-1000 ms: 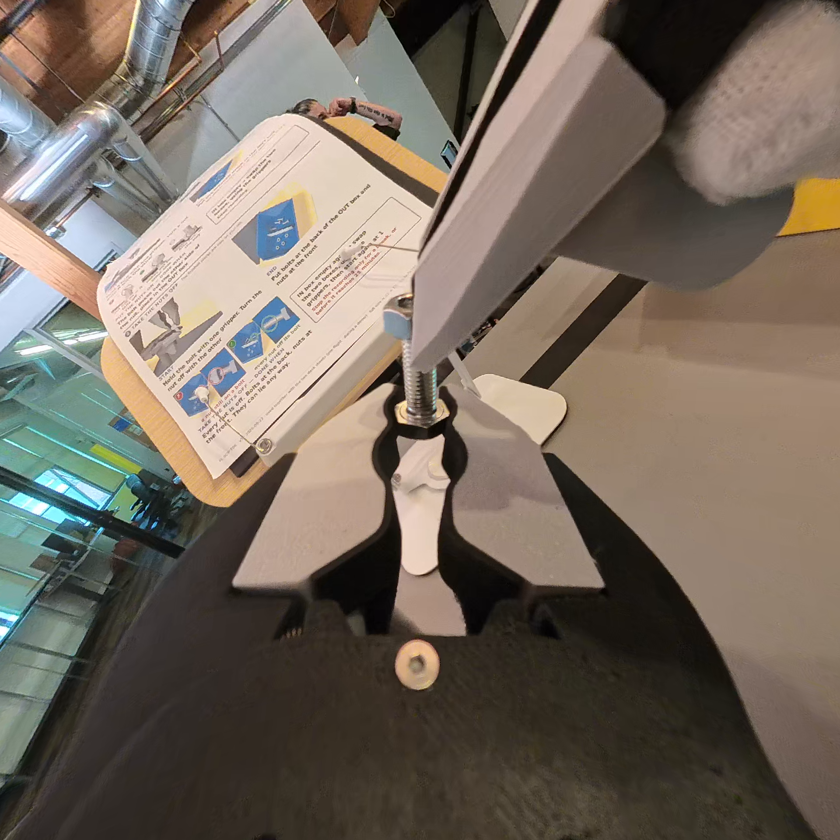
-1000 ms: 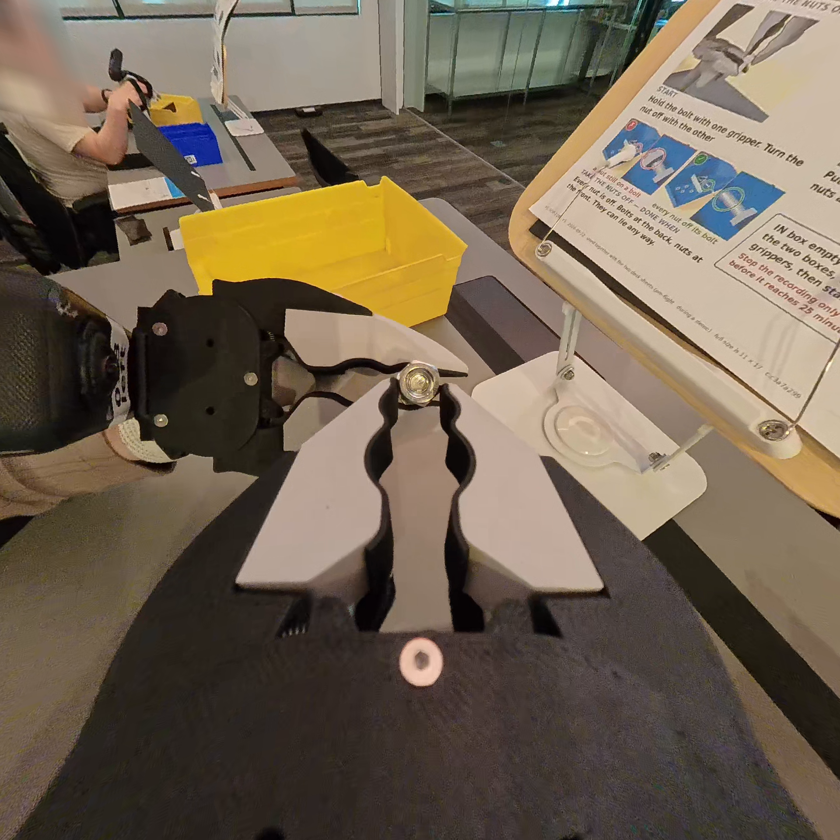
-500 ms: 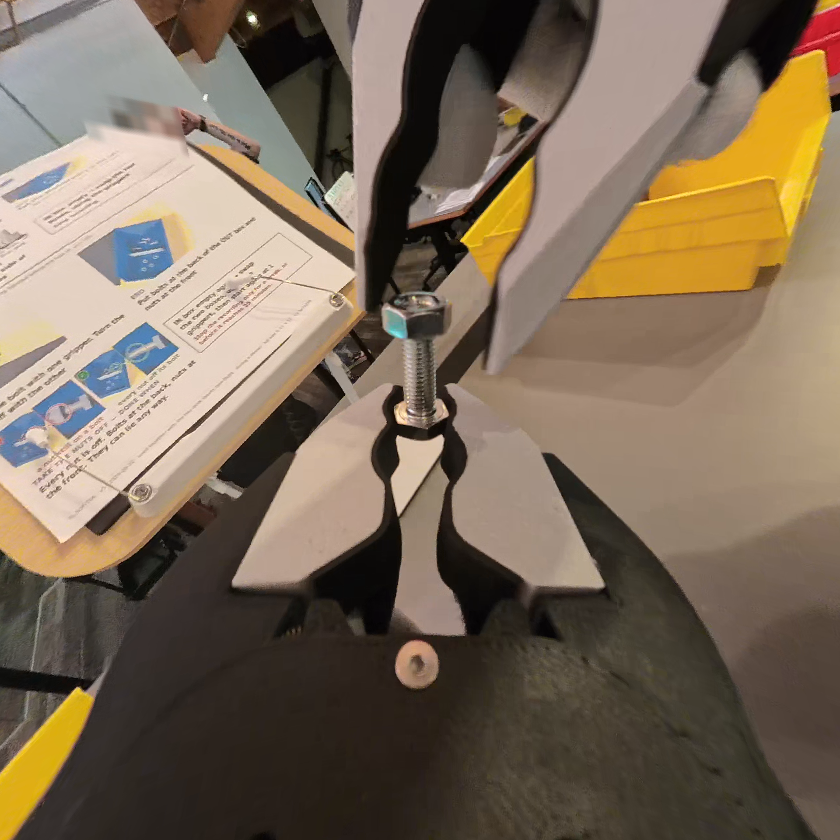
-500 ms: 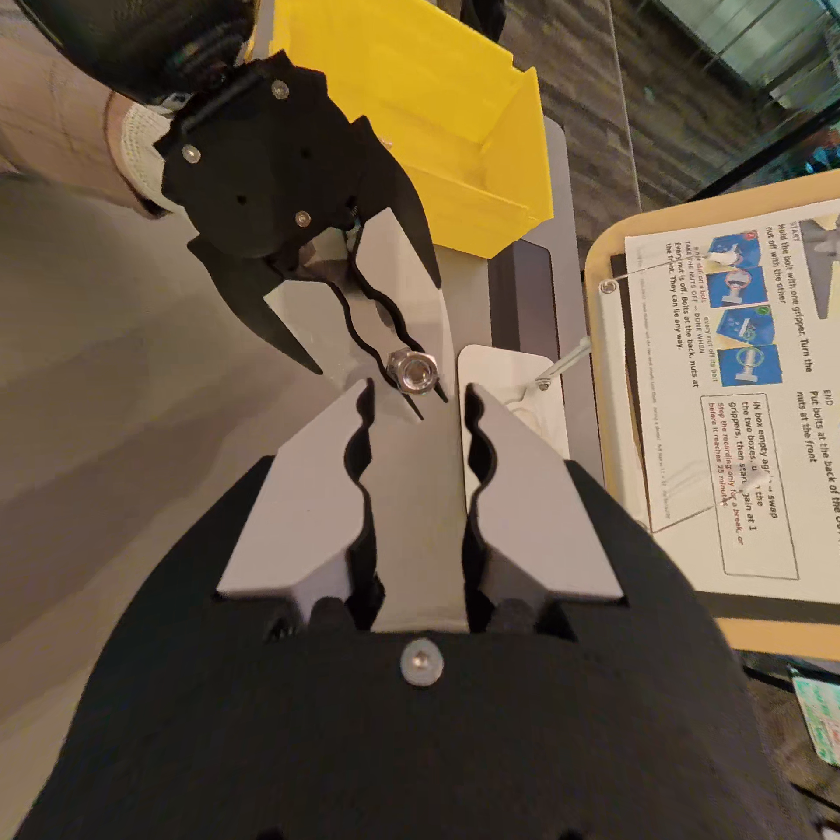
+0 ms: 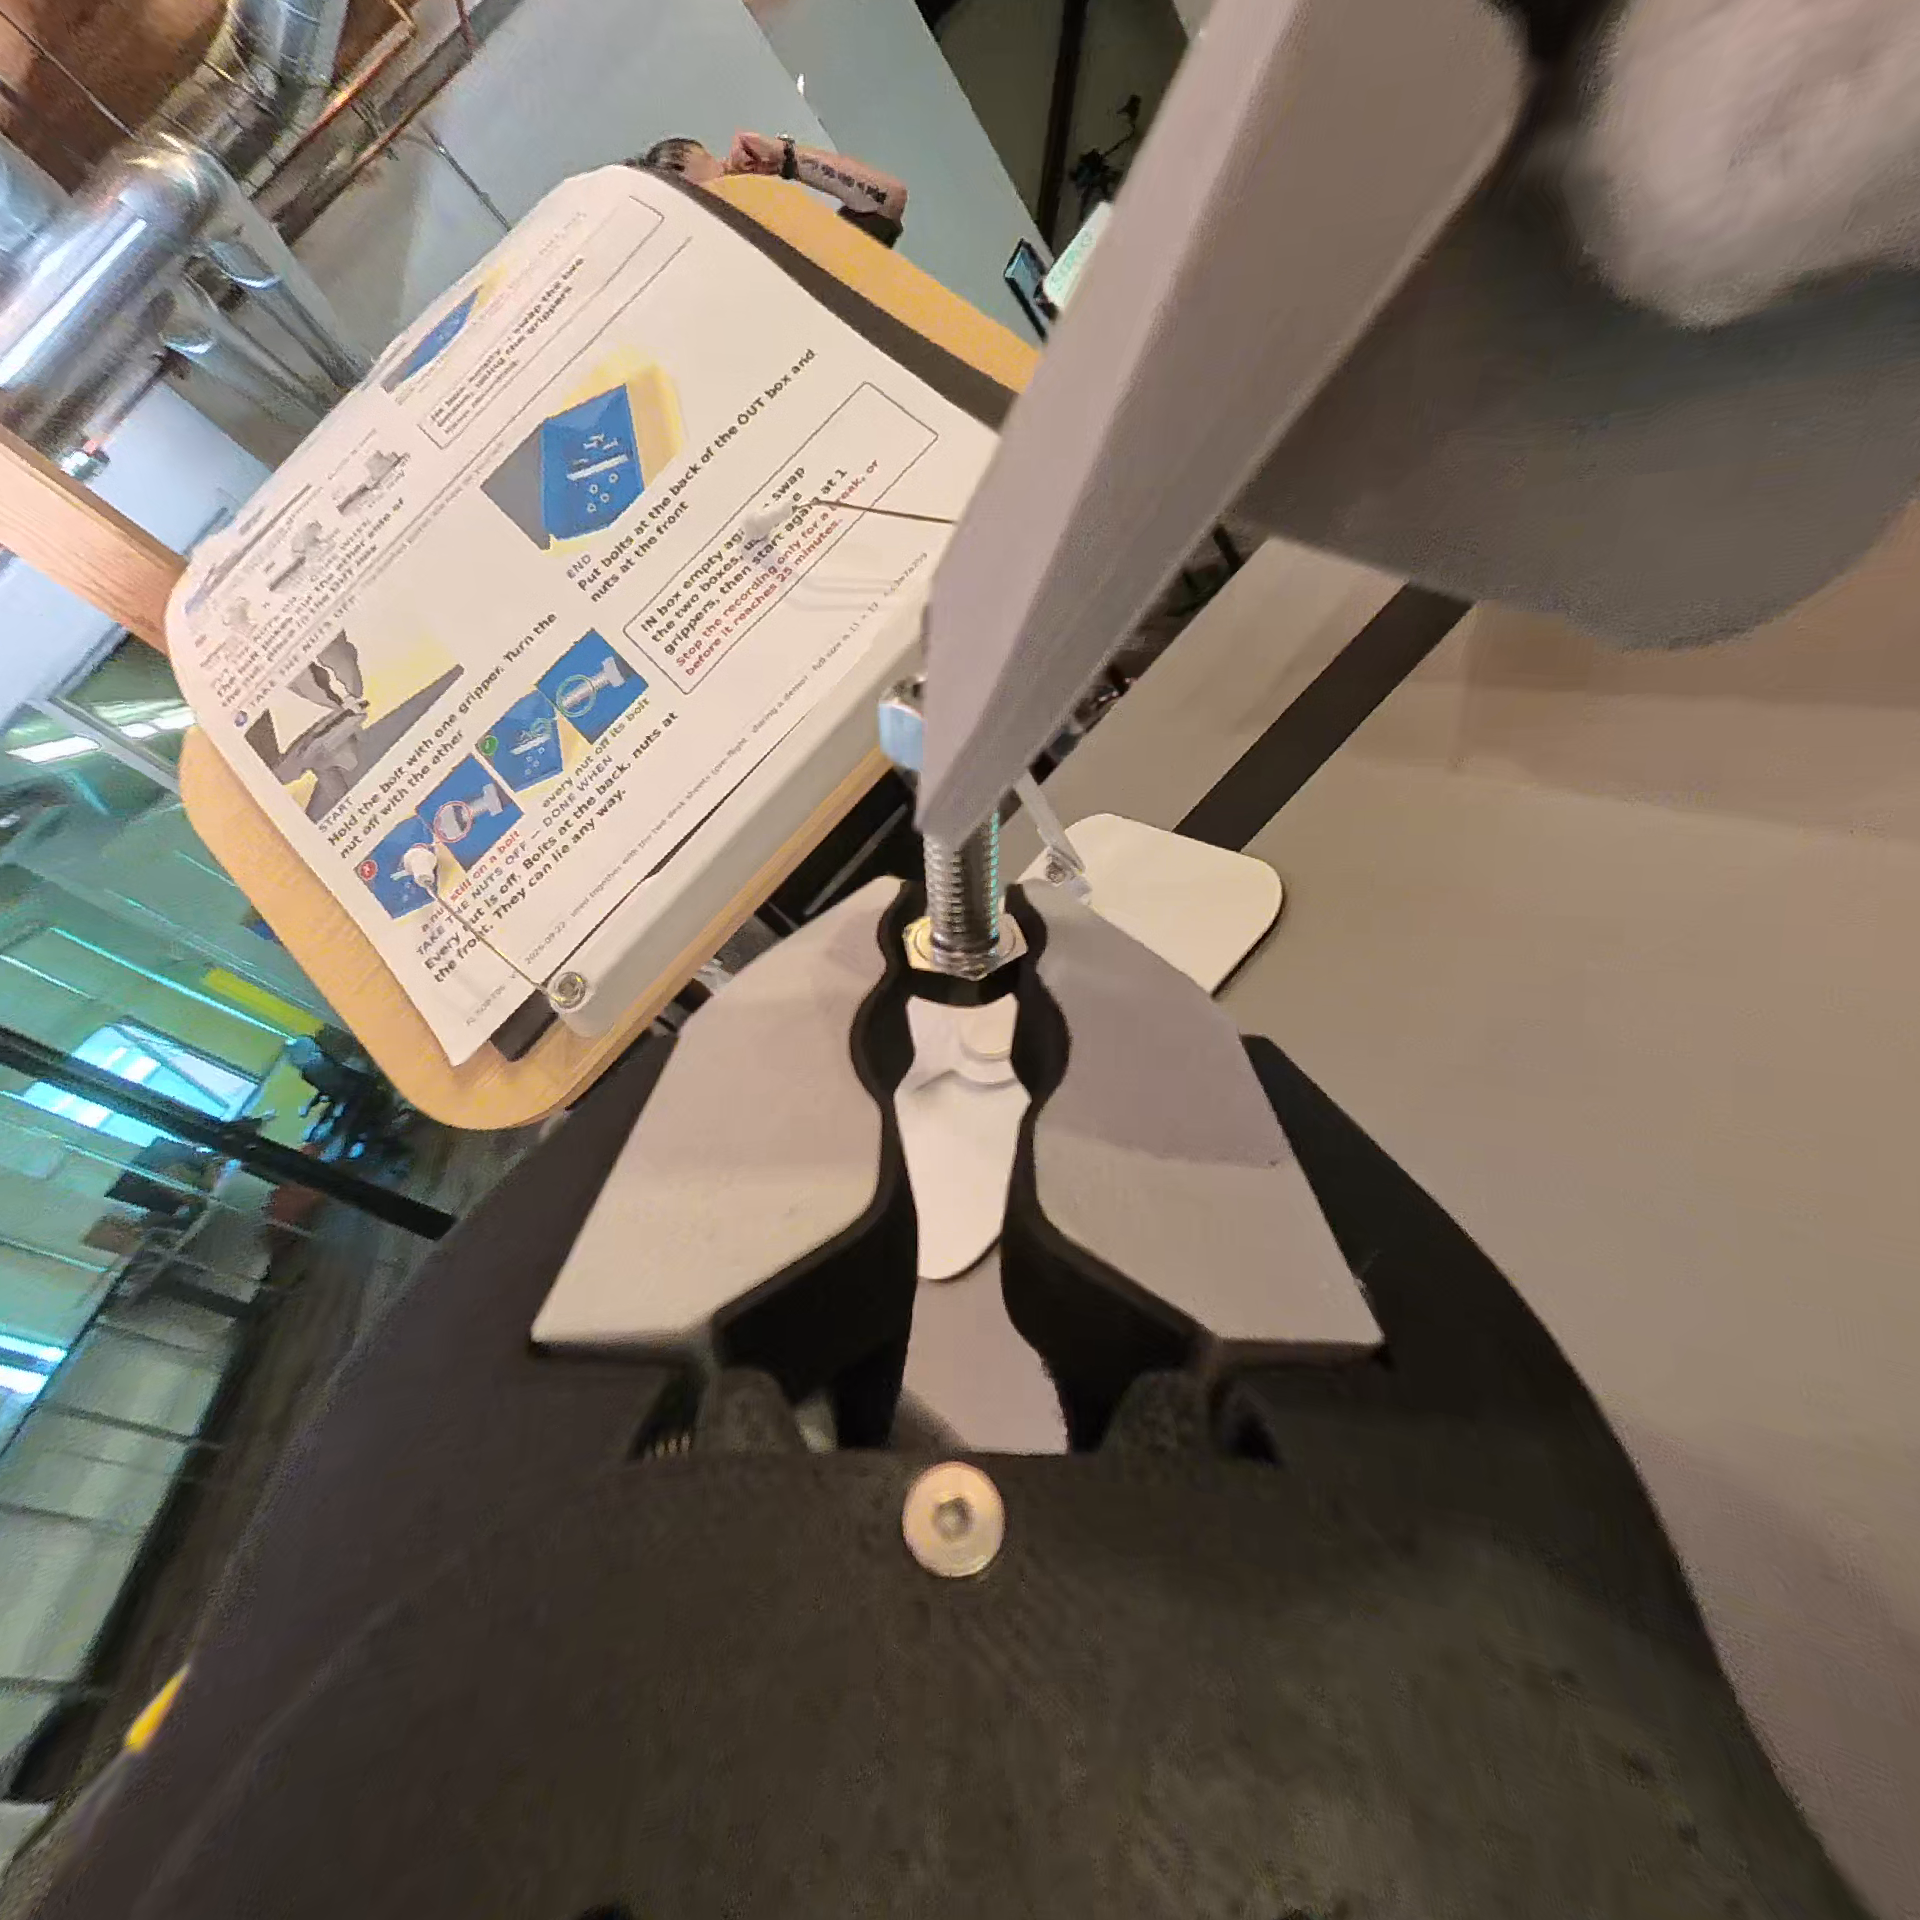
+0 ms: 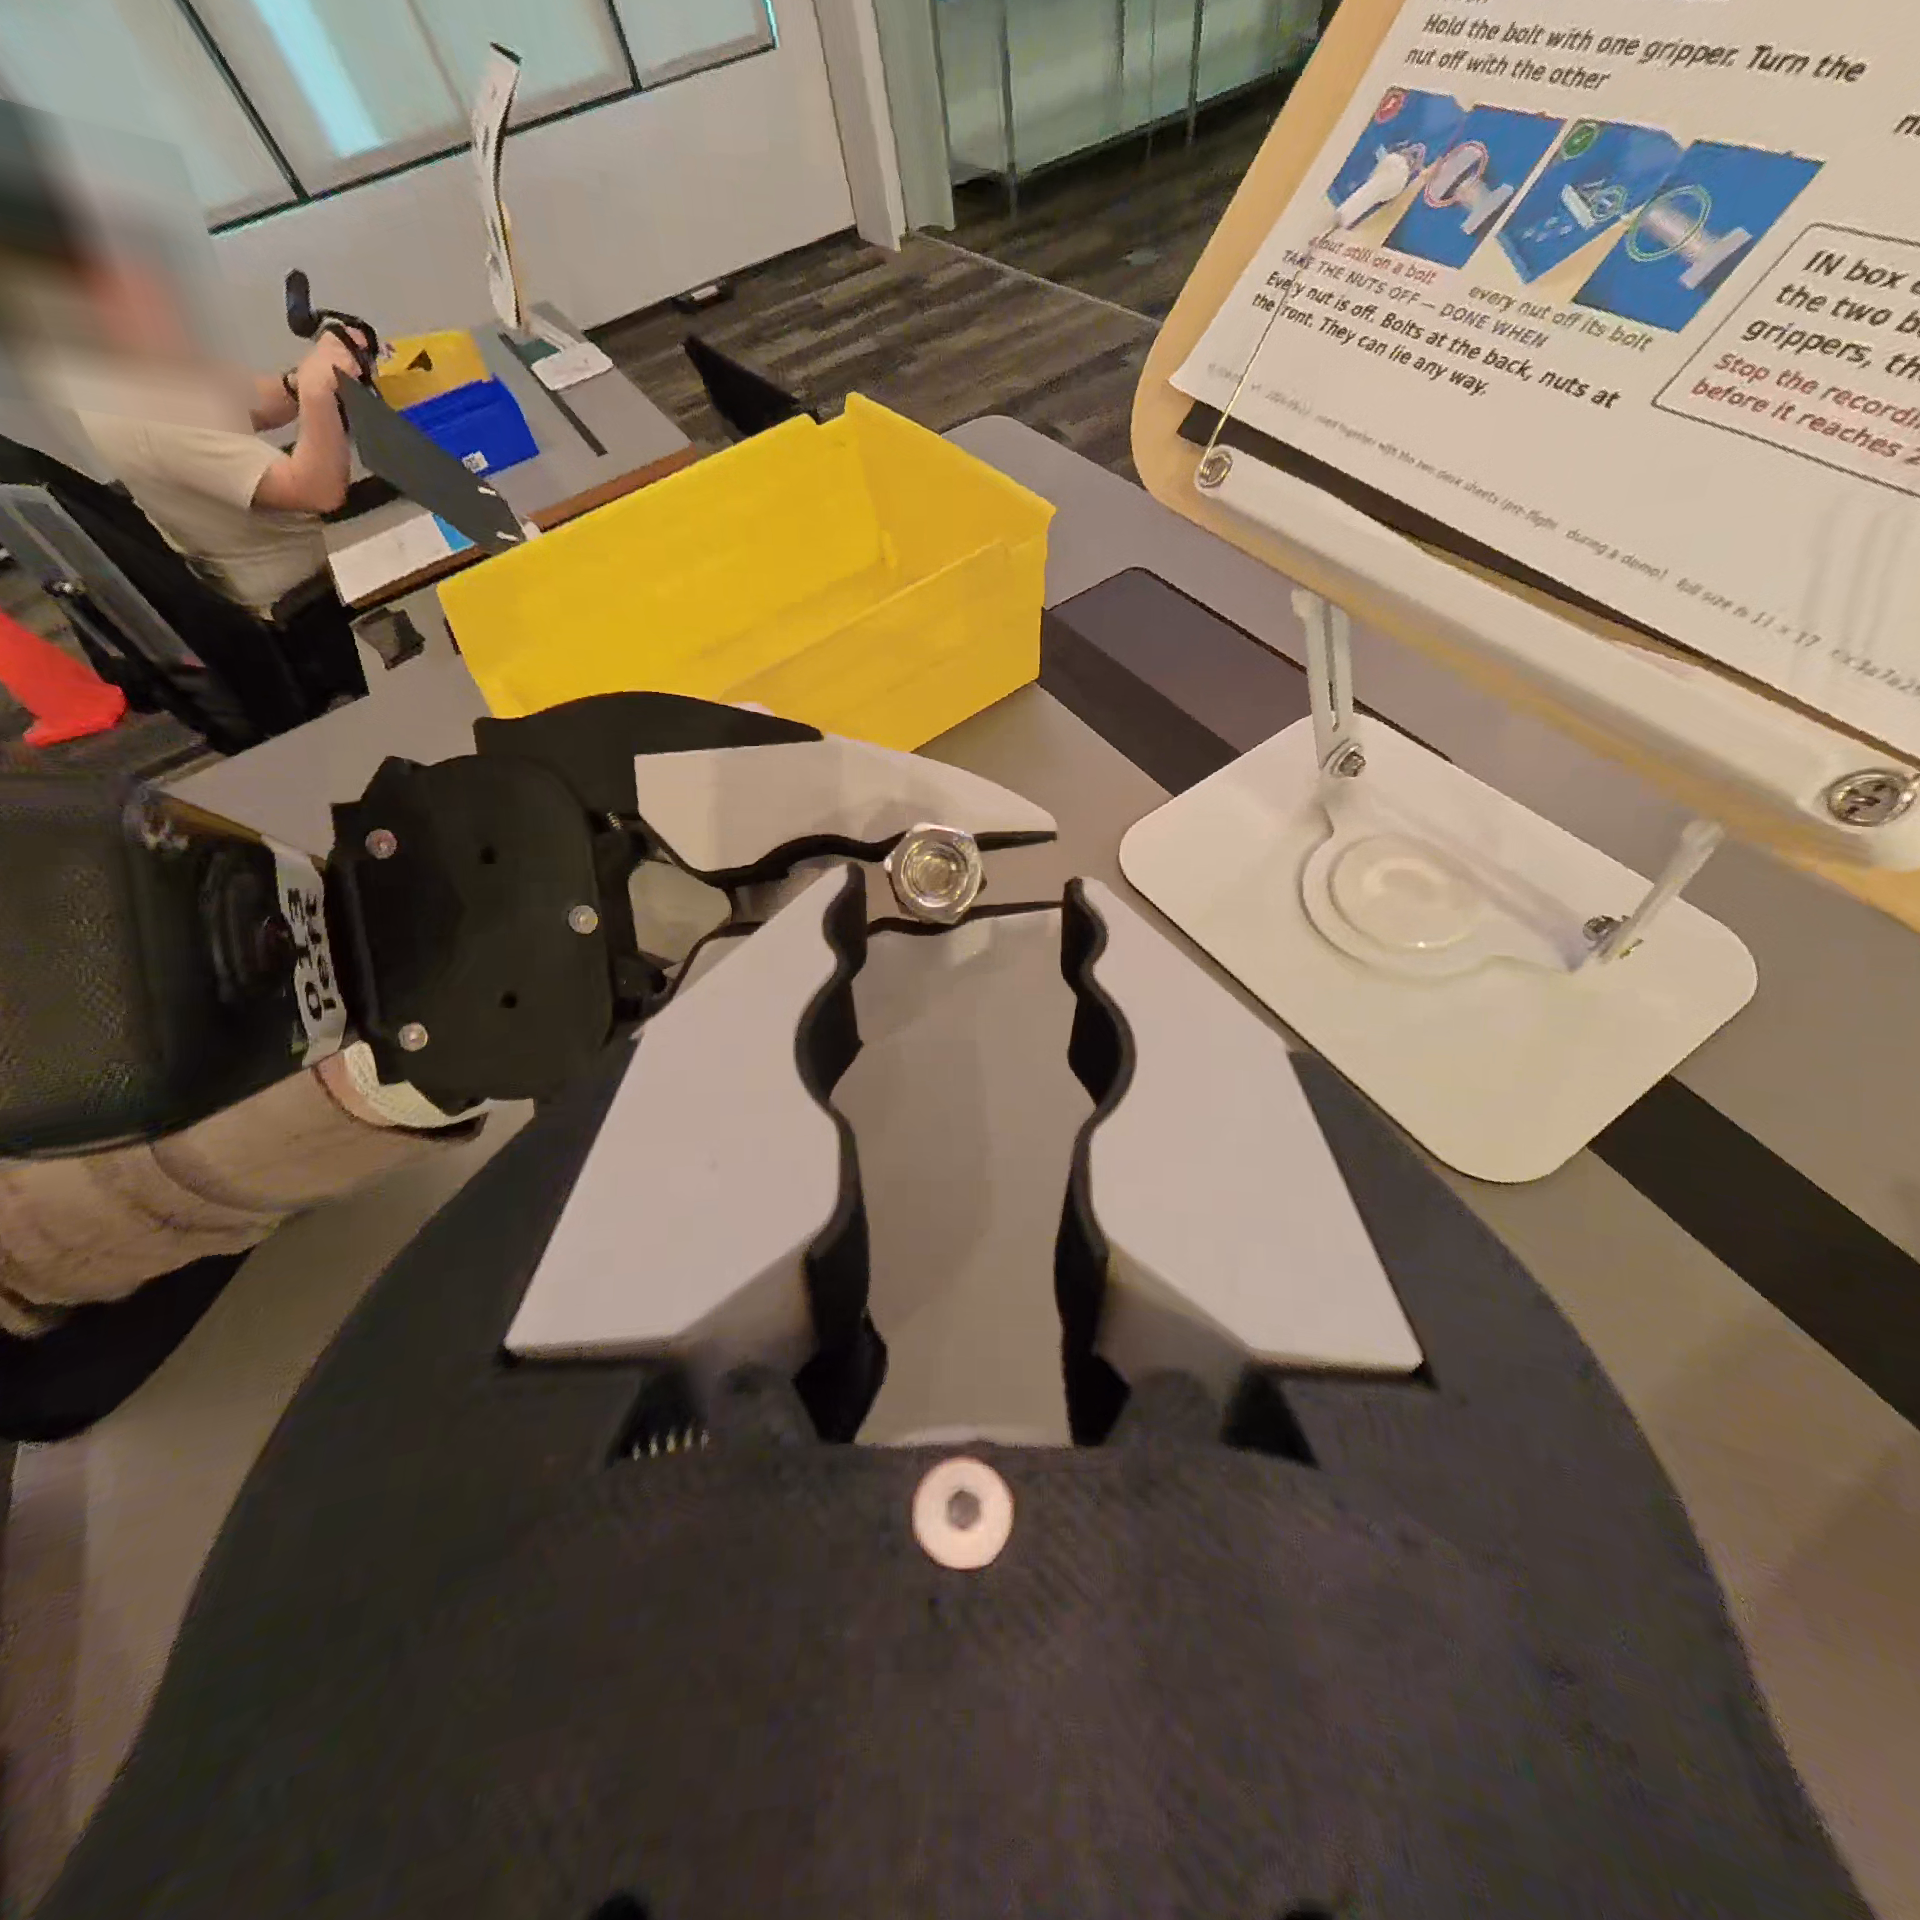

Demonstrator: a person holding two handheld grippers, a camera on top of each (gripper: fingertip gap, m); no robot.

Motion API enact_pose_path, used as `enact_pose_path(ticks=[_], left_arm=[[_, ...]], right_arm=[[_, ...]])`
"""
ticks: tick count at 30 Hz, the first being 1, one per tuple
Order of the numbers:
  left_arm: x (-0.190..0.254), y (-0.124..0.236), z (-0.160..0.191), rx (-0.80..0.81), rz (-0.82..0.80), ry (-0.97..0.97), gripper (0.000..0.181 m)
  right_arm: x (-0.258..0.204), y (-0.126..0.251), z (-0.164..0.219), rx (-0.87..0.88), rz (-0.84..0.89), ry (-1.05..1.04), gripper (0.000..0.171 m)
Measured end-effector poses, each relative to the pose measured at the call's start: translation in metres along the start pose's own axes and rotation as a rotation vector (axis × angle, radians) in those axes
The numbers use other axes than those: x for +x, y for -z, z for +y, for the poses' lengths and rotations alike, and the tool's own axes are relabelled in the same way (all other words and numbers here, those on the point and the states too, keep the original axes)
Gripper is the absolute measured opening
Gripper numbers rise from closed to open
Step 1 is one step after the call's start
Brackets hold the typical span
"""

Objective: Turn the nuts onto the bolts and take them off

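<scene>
A steel bolt (image 5: pixel 966 868) stands out from my left gripper (image 5: pixel 961 914), which is shut on the hex nut (image 5: pixel 961 943) threaded on its shaft. In the left wrist view one grey finger (image 5: pixel 1143 468) of the right gripper lies beside the bolt head (image 5: pixel 900 724) and hides most of it. In the right wrist view the bolt head (image 6: pixel 935 873) faces the camera. My right gripper (image 6: pixel 961 891) is open, with its fingertips on either side of the head and a gap on both sides. The left gripper (image 6: pixel 1013 868) comes in from the left, held by a gloved hand.
A yellow bin (image 6: pixel 769 582) stands on the grey table (image 6: pixel 1714 1351) behind the grippers. An instruction sheet on a wooden board (image 6: pixel 1558 312) stands on a white base (image 6: pixel 1455 987) to the right. A person (image 6: pixel 208 499) sits at another table with a blue bin (image 6: pixel 468 421), far left. The grippers' ends are close to 4 cm from one another.
The right gripper was shut on the bolt head, let go, swung round open, and is back level with its open jaws around the head. The left gripper kept hold of the nut.
</scene>
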State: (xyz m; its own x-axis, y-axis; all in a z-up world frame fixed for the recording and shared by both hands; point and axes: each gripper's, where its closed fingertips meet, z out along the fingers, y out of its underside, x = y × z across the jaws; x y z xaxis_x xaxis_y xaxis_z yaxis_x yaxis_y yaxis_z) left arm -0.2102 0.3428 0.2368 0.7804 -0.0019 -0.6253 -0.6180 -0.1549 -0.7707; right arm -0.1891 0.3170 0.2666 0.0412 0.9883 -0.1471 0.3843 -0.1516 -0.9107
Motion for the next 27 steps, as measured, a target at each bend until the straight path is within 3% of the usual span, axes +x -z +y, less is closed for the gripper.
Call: enact_pose_path(ticks=[6, 13, 18, 27], left_arm=[[0.006, -0.001, 0.0, -0.01, -0.008, -0.044, 0.015], [0.012, 0.003, -0.005, 0.018, 0.081, -0.051, 0.016], [0.031, 0.015, -0.016, 0.062, 0.309, 0.016, 0.016], [0.086, 0.077, -0.044, 0.221, 0.916, 0.156, 0.015]], right_arm=[[-0.003, -0.01, 0.008, -0.016, 0.028, 0.019, 0.018], [-0.007, -0.004, 0.009, -0.06, 0.011, 0.176, 0.017], [-0.016, 0.01, 0.017, -0.172, -0.102, 0.391, 0.017], [-0.064, 0.049, 0.04, -0.368, -0.425, 0.844, 0.017]])
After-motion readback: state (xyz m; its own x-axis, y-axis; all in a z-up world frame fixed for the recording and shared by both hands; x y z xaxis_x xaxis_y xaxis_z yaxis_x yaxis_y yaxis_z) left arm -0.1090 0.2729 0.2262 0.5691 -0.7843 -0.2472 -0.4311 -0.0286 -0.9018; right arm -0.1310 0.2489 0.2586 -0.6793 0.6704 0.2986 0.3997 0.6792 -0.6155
